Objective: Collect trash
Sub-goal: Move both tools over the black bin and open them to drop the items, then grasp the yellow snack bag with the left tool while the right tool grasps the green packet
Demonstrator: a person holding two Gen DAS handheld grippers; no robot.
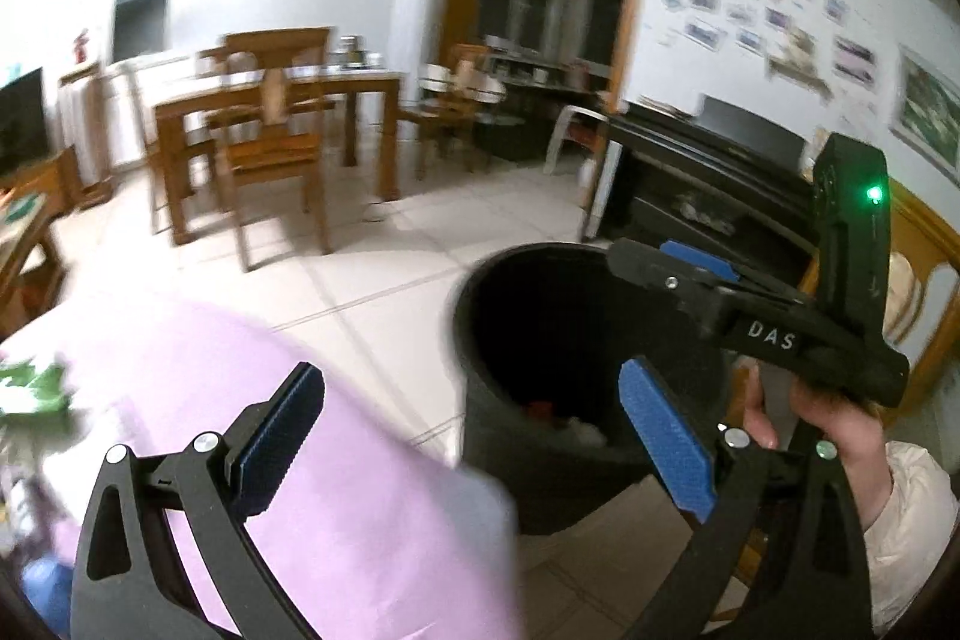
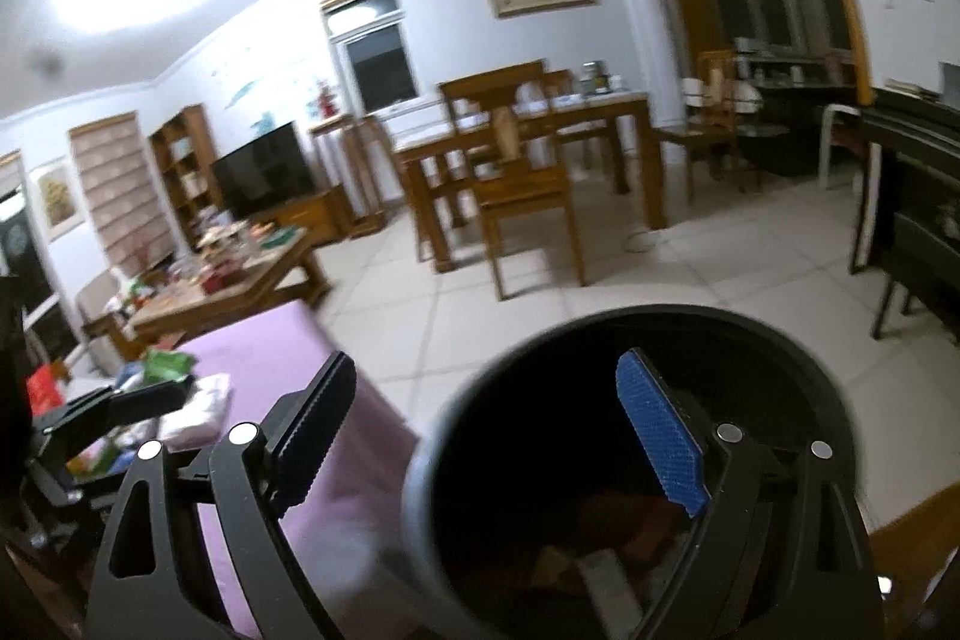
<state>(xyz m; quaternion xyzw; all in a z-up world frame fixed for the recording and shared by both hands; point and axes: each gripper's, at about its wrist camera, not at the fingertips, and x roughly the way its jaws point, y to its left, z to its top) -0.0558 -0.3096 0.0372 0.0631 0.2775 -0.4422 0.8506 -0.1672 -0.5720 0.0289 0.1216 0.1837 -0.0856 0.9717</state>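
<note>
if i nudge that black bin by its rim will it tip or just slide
The black bin looks tall for its base and holds only a few scraps, so a push at the rim would probably tip it. The glossy floor tiles suggest a low push would slide it.
</note>
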